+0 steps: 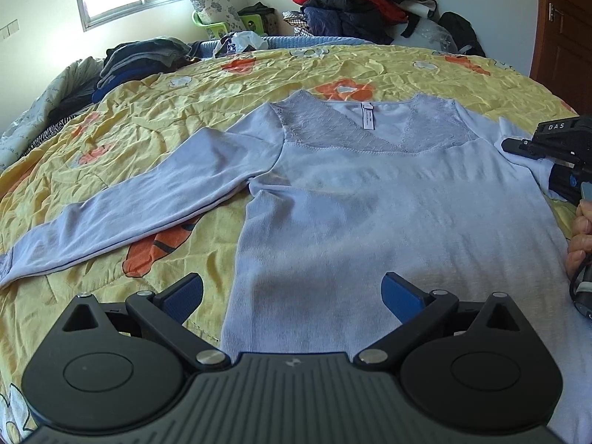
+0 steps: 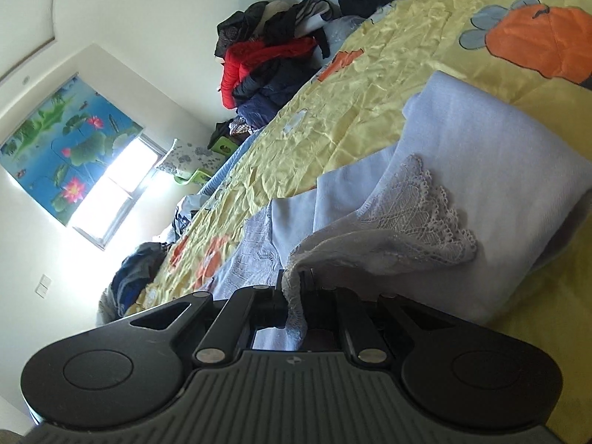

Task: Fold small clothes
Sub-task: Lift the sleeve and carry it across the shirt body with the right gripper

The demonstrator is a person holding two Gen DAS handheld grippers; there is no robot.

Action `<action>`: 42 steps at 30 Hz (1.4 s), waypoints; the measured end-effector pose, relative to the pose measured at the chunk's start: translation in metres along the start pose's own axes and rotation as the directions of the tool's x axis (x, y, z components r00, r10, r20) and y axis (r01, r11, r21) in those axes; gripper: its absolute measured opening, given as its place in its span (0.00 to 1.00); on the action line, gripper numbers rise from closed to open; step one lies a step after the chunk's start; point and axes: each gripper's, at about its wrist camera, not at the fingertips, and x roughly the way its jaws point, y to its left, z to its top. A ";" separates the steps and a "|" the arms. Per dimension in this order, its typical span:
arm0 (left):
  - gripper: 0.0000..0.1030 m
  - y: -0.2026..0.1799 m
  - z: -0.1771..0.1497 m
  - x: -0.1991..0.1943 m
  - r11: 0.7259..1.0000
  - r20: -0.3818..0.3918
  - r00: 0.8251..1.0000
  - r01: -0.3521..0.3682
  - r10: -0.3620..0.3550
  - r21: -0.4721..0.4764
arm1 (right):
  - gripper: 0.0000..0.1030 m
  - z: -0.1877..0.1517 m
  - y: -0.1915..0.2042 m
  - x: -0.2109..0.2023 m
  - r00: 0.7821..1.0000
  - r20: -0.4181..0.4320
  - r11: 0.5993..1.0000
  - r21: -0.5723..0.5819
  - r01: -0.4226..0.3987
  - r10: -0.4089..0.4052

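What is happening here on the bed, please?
A person is folding a pale blue top that lies flat on a yellow bedspread. The right gripper has its fingers closed on the lace cuff of one sleeve, which is doubled back on itself. The left gripper hovers open over the lower part of the top and holds nothing. The other sleeve lies spread out to the side.

We see a pale blue long-sleeved top (image 1: 370, 199) lying flat, face up, neckline away from us, with grey lace panels at the V-neck and a white label inside. Its left sleeve (image 1: 140, 199) stretches out sideways; the other sleeve's lace cuff (image 2: 407, 222) is lifted and doubled back.
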 end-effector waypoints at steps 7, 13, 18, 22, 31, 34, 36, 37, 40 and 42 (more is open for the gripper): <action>1.00 0.001 -0.001 0.000 1.000 0.001 1.000 -0.002 0.002 -0.005 | 0.10 -0.005 0.011 0.001 0.999 0.002 0.996 -0.077 0.034 -0.034; 1.00 0.010 -0.004 0.000 1.000 0.009 1.000 -0.008 0.008 -0.027 | 0.11 -0.009 0.025 0.000 0.997 0.013 0.985 -0.149 0.083 -0.082; 1.00 0.019 -0.007 0.003 0.999 0.001 1.000 -0.002 0.002 -0.054 | 0.11 -0.011 0.034 0.001 0.992 0.018 0.972 -0.198 0.127 -0.126; 1.00 0.023 -0.010 0.005 0.998 -0.007 1.000 0.001 -0.002 -0.067 | 0.11 -0.014 0.043 0.004 0.985 0.025 0.952 -0.254 0.172 -0.172; 1.00 0.022 -0.012 0.005 0.999 0.000 1.000 -0.008 0.008 -0.048 | 0.11 -0.021 0.062 0.009 0.965 0.047 0.892 -0.373 0.256 -0.257; 1.00 0.021 -0.013 0.005 0.999 -0.002 1.000 -0.005 0.005 -0.044 | 0.11 -0.024 0.068 0.011 0.960 0.054 0.873 -0.403 0.274 -0.276; 1.00 0.021 -0.013 0.005 0.999 -0.003 1.000 -0.006 0.006 -0.043 | 0.12 -0.025 0.071 0.012 0.956 0.058 0.862 -0.420 0.284 -0.286; 1.00 0.021 -0.013 0.005 0.999 -0.003 1.000 -0.005 0.005 -0.043 | 0.12 -0.026 0.073 0.012 0.955 0.060 0.856 -0.430 0.288 -0.291; 1.00 0.021 -0.013 0.005 0.999 -0.003 1.000 -0.005 0.005 -0.046 | 0.14 -0.028 0.077 0.014 0.951 0.064 0.839 -0.456 0.297 -0.302; 1.00 0.021 -0.013 0.006 0.999 -0.005 1.000 -0.005 0.005 -0.046 | 0.15 -0.029 0.079 0.015 0.949 0.066 0.830 -0.468 0.302 -0.308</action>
